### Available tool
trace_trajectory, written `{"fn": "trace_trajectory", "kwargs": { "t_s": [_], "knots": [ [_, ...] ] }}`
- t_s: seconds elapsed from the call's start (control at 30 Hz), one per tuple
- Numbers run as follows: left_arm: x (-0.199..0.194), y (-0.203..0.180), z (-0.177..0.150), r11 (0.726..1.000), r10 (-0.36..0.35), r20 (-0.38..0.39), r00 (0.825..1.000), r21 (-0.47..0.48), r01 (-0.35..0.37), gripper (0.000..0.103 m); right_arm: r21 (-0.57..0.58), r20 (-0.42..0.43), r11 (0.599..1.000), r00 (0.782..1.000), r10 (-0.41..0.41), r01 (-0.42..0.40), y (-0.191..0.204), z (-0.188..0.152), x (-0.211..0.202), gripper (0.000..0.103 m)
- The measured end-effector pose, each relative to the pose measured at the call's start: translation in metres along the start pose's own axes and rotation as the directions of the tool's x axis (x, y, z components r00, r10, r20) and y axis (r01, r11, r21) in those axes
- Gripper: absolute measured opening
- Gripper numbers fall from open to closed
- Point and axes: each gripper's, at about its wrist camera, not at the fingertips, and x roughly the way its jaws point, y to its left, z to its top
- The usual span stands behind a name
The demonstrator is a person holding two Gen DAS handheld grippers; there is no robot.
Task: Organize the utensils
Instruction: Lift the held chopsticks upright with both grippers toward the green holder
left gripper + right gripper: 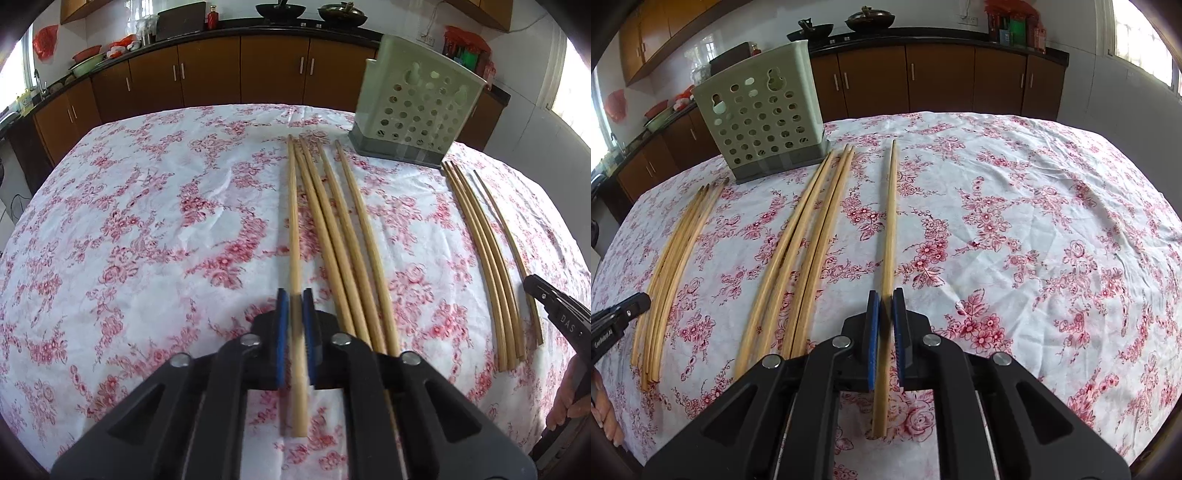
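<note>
Several wooden chopsticks lie lengthwise on a floral tablecloth. My left gripper (295,299) is shut on one chopstick (293,229), the leftmost of a group (343,236) in the left wrist view. My right gripper (886,299) is shut on a single chopstick (890,221) lying apart to the right of two groups, one in the middle (805,236) and one at the left (676,251). A green perforated utensil holder (413,107) stands upright at the far side; it also shows in the right wrist view (761,110).
The table with the red-and-white floral cloth (1052,229) has wide bare cloth on its right, and on its left in the left wrist view (129,240). Brown kitchen cabinets (221,74) and a dark counter with woks stand behind the table.
</note>
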Motion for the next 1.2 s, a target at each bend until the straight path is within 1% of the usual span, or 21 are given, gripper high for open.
{"fn": "trace_trajectory", "kwargs": {
  "t_s": [0.07, 0.1, 0.23, 0.33, 0.4, 0.57, 0.73, 0.9, 1.07, 1.2],
  "knots": [
    [0.004, 0.007, 0.006, 1.0, -0.002, 0.002, 1.0, -0.009, 0.002, 0.008, 0.003, 0.002, 1.0, 1.0, 0.012, -0.012, -0.004, 0.004, 0.003, 0.008],
    [0.006, 0.013, 0.01, 1.0, 0.009, 0.006, 1.0, -0.014, -0.009, 0.008, 0.01, 0.004, 1.0, 1.0, 0.013, -0.013, -0.008, 0.007, 0.005, 0.008],
    [0.01, 0.032, 0.019, 0.999, 0.032, 0.014, 0.999, -0.035, -0.031, 0.008, 0.052, 0.014, 0.999, 1.0, -0.018, 0.017, -0.026, 0.018, 0.012, 0.008],
    [0.01, 0.039, 0.018, 0.999, 0.012, 0.028, 1.0, -0.04, -0.011, 0.009, 0.083, 0.019, 0.997, 1.0, -0.007, 0.005, -0.038, 0.021, 0.016, 0.008],
    [0.009, 0.038, 0.015, 0.999, 0.018, 0.042, 0.999, -0.032, -0.016, 0.009, 0.082, 0.019, 0.997, 1.0, -0.006, 0.005, -0.038, 0.021, 0.017, 0.008],
    [0.005, 0.039, 0.012, 0.999, 0.008, 0.042, 0.999, -0.036, -0.007, 0.009, 0.061, 0.015, 0.998, 1.0, -0.015, 0.014, -0.035, 0.019, 0.016, 0.008],
    [0.0, 0.034, 0.006, 1.0, 0.028, 0.042, 0.999, -0.015, -0.027, 0.009, 0.048, 0.013, 0.999, 1.0, -0.016, 0.015, -0.033, 0.011, 0.01, 0.008],
    [0.0, 0.034, 0.005, 0.999, 0.033, 0.043, 0.999, -0.028, -0.032, 0.009, 0.035, 0.01, 0.999, 1.0, -0.022, 0.022, -0.032, 0.011, 0.011, 0.008],
    [-0.002, 0.029, 0.003, 0.998, 0.061, 0.042, 0.997, -0.025, -0.06, 0.009, 0.028, 0.003, 0.999, 1.0, -0.018, 0.018, -0.031, 0.008, 0.008, 0.008],
    [-0.002, 0.029, 0.003, 0.998, 0.063, 0.042, 0.997, -0.03, -0.062, 0.009, 0.017, 0.009, 0.999, 0.999, -0.032, 0.032, -0.029, 0.006, 0.007, 0.009]
  ]
}}
